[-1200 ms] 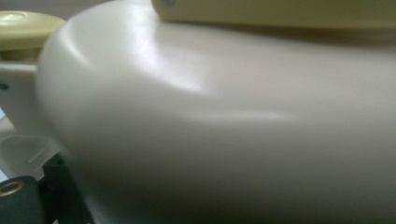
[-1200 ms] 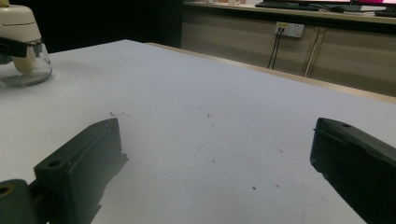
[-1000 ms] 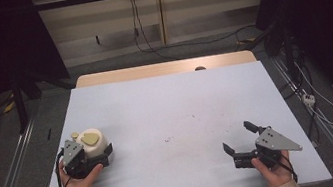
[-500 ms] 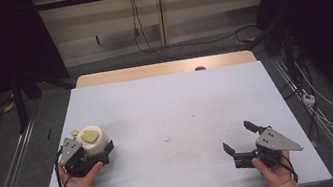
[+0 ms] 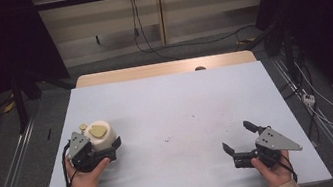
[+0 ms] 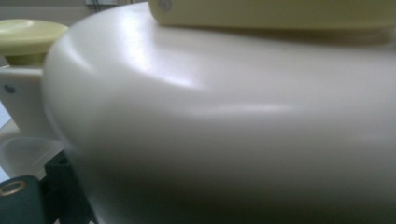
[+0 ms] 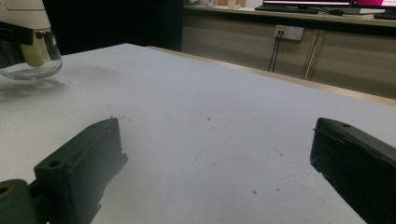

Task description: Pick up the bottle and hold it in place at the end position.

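A round cream container with a pale yellow lid and a small yellow knob is at the table's left front. My left gripper is shut on its body, a dark jaw on its right side. In the left gripper view the cream body is very close, with the knob at the upper left. From the right gripper view the container has a clear glass base just over its shadow. My right gripper stands open and empty at the right front.
The white table has faint specks near its middle and a wooden far edge with a small dark thing on it. Floor rails run along both sides, and cables lie behind and to the right.
My left gripper and the cream container have shifted slightly to the right. The right gripper has stayed where it was, still open.
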### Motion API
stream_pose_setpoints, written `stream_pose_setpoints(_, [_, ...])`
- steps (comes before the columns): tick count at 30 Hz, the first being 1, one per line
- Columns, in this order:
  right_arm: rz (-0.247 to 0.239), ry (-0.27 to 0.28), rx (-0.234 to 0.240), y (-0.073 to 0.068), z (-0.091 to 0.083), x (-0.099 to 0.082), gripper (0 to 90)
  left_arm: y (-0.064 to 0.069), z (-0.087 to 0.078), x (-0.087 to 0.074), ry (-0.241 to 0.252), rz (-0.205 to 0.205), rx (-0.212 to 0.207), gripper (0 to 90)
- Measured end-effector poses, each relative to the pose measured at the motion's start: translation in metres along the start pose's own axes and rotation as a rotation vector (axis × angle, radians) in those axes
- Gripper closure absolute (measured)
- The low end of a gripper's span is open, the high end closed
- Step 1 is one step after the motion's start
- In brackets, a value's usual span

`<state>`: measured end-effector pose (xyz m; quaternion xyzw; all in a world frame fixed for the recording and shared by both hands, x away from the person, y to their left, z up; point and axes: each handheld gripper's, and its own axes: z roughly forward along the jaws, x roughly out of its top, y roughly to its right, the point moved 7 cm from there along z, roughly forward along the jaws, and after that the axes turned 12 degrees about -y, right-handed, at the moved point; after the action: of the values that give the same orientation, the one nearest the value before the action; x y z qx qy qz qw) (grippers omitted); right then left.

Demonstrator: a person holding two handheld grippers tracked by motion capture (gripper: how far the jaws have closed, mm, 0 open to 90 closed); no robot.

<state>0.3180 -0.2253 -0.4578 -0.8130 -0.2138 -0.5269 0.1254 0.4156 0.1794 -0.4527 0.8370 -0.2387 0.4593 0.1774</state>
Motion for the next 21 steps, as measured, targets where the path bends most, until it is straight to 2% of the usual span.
stream_pose_setpoints(21, [0.004,0.003,0.005,0.000,0.000,0.000,1.8,0.016,0.018,0.022,-0.002,0.013,-0.033,5.2])
